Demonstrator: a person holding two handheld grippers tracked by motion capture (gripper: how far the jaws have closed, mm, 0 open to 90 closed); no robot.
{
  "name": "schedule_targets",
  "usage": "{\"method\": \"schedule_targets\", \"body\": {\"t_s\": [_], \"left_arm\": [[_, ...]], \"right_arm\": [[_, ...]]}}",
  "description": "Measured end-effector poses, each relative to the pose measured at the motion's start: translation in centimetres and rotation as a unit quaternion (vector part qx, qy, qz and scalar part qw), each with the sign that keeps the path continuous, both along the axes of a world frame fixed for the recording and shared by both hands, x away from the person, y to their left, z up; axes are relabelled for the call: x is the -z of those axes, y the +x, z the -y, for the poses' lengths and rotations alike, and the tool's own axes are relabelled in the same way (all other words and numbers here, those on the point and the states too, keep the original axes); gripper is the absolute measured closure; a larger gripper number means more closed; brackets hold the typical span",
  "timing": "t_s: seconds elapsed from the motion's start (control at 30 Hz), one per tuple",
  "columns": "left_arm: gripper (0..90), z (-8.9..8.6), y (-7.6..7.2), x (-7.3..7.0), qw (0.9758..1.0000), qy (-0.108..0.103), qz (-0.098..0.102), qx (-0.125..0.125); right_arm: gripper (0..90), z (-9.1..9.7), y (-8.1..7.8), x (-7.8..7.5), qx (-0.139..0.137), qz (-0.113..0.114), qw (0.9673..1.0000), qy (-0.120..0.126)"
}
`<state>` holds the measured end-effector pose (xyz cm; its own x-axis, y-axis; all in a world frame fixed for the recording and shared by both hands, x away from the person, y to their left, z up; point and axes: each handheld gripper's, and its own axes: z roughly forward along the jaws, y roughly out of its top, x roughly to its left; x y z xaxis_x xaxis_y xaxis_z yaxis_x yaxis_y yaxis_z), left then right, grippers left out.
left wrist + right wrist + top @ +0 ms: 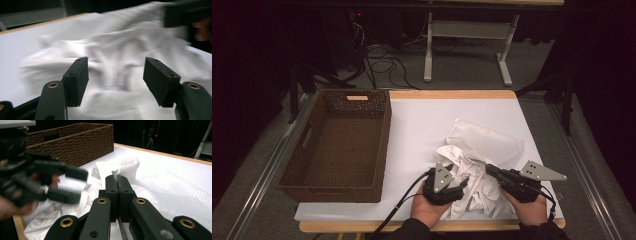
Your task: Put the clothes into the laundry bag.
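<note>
A crumpled white cloth (484, 145) lies on the white table top, near the front right. In the left gripper view, my left gripper (115, 67) is open, its jaws standing apart just above the blurred folds of the cloth (120, 50) with nothing pressed between them. The high view shows it (462, 179) at the cloth's near left side, pointing right. My right gripper (117, 178) is shut on a thin edge of the white mesh cloth (130, 166), which sticks up between its pads. Seen from above, this gripper (488, 169) points left into the pile.
A brown wicker basket (384, 145) with nothing in it stands on the left half of the table; the right gripper view shows it (75, 145) beyond the left gripper (72, 182). A white sheet (427, 120) covers the table. Cables and a desk frame (428, 50) lie on the floor behind.
</note>
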<state>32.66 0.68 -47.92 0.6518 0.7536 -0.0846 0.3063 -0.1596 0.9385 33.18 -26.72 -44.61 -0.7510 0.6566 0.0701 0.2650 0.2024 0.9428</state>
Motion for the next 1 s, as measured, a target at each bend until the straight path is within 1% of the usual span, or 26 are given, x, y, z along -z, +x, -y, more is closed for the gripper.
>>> {"method": "schedule_targets", "body": {"t_s": [0.03, 0.1, 0.13, 0.2, 0.27, 0.33, 0.4, 0.43, 0.47, 0.5, 0.53, 0.57, 0.6, 0.63, 0.7, 0.73, 0.8, 0.87, 0.9, 0.93, 1.0], "left_arm": [[34.4, -0.8, 0.5, 0.0, 0.9999, -0.008, 0.000, -0.013], [30.1, -2.1, 1.8, 0.3, 0.9991, -0.004, -0.004, -0.043], [26.7, -2.6, 2.6, 0.5, 0.9985, -0.006, -0.014, -0.052], [23.7, -3.4, 4.1, 0.9, 0.9966, -0.029, -0.045, -0.063], [22.7, -3.4, 4.9, 1.3, 0.9956, -0.040, -0.055, -0.064], [23.7, -3.1, 5.7, 1.6, 0.9953, -0.048, -0.071, -0.045], [32.3, -2.5, 5.9, 1.8, 0.9952, -0.050, -0.078, -0.031], [41.3, -2.3, 5.9, 1.8, 0.9957, -0.045, -0.077, -0.027], [56.7, -2.1, 5.7, 1.8, 0.9960, -0.045, -0.073, -0.022], [67.9, -1.9, 5.5, 1.7, 0.9963, -0.047, -0.070, -0.018], [74.5, -1.7, 5.1, 1.5, 0.9969, -0.045, -0.063, -0.012], [83.3, -1.4, 4.5, 1.3, 0.9976, -0.043, -0.055, -0.005], [86.2, -1.0, 3.7, 1.0, 0.9979, -0.046, -0.044, 0.011], [86.5, -0.7, 3.2, 0.8, 0.9980, -0.046, -0.037, 0.020], [86.8, 0.3, 1.9, 0.5, 0.9977, -0.035, -0.024, 0.052], [86.8, 1.1, 1.1, 0.4, 0.9968, -0.032, -0.020, 0.070], [86.8, 2.3, 0.2, 0.3, 0.9948, -0.026, -0.016, 0.097], [86.8, 3.4, -0.3, 0.4, 0.9928, -0.020, -0.016, 0.117], [86.8, 4.0, -0.4, 0.5, 0.9921, -0.013, -0.015, 0.124], [86.8, 4.8, -0.3, 0.7, 0.9911, -0.004, -0.020, 0.132], [86.8, 5.1, -0.2, 0.9, 0.9909, 0.000, -0.021, 0.133]], "right_arm": [[90.0, 0.0, 0.0, 0.0, 0.000, 0.000, 1.0000, 0.000], [90.0, 0.0, 0.0, 0.0, 0.000, -0.001, 1.0000, 0.000], [90.0, -0.1, 0.0, 0.0, 0.000, -0.001, 1.0000, 0.000], [90.0, -0.1, 0.0, 0.0, 0.002, -0.002, 1.0000, -0.001], [90.0, -0.1, 0.0, 0.0, 0.002, -0.002, 1.0000, -0.001], [90.0, -0.1, 0.0, 0.1, 0.000, -0.003, 1.0000, -0.001], [90.0, 0.0, 0.0, 0.1, -0.001, -0.002, 1.0000, -0.001], [90.0, 0.0, 0.1, 0.1, -0.001, -0.003, 1.0000, -0.001], [90.0, 0.0, 0.1, 0.1, -0.001, -0.003, 1.0000, -0.001], [90.0, 0.0, 0.1, 0.1, 0.000, -0.004, 1.0000, -0.002], [90.0, 0.0, 0.1, 0.1, 0.000, -0.003, 1.0000, -0.001], [90.0, 0.0, 0.0, 0.1, 0.000, -0.004, 1.0000, -0.001], [90.0, 0.0, 0.0, 0.1, 0.000, -0.003, 1.0000, -0.001], [90.0, 0.0, 0.0, 0.1, 0.001, -0.004, 1.0000, -0.002], [90.0, 0.0, 0.1, 0.2, 0.000, -0.001, 1.0000, -0.003], [90.0, 0.0, 0.1, 0.2, 0.000, -0.002, 1.0000, -0.003], [90.0, -0.1, 0.1, 0.2, 0.002, -0.002, 1.0000, -0.003], [90.0, -0.2, 0.0, 0.1, 0.003, -0.003, 1.0000, -0.003], [90.0, -0.2, 0.0, 0.1, 0.002, -0.002, 1.0000, -0.003], [90.0, -0.2, 0.0, 0.1, 0.002, -0.003, 1.0000, -0.003], [90.0, -0.3, 0.0, 0.1, 0.002, -0.004, 1.0000, -0.003]]}}
